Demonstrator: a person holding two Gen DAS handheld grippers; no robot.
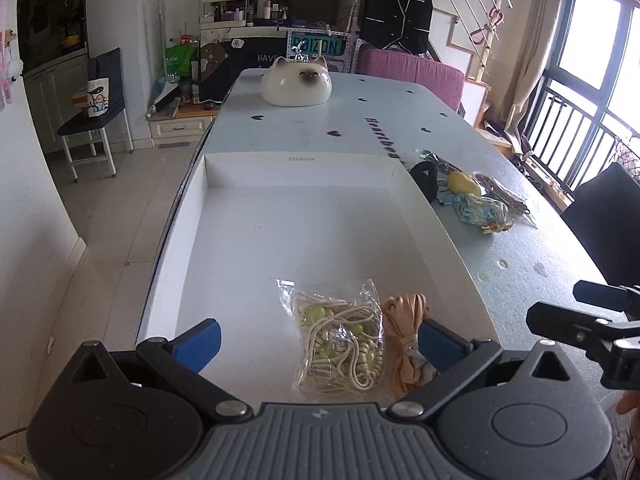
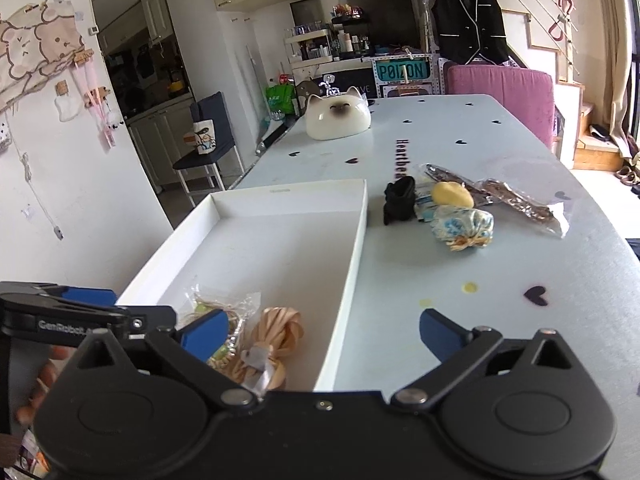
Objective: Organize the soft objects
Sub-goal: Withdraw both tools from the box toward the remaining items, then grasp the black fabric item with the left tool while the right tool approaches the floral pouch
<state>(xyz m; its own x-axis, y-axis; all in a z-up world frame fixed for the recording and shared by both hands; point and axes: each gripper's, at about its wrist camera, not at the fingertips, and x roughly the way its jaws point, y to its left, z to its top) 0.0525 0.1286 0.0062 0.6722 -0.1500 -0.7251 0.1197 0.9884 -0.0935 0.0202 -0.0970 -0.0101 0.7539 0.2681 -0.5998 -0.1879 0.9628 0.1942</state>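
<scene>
The pale blue heart-printed tabletop [image 2: 460, 264] is carrying a shallow white cardboard tray [image 1: 320, 168] along its left edge. In the tray's near right corner, a clear plastic bag of cream cord with green beads [image 1: 340, 344] and a peach ribbon bundle [image 1: 404, 320] are lying side by side, apparently just deposited. Both the left claw [image 1: 320, 340] and the right claw [image 2: 320, 332] are standing wide open, holding nothing. The next move is probably calling for a reach toward the right edge, where a black fabric piece [image 2: 398, 198], a blue-patterned pouch tied with raffia [image 2: 462, 226], and a yellow rounded soft toy [image 2: 452, 194] are waiting, clustered beside clear packets [image 2: 520, 200].
</scene>
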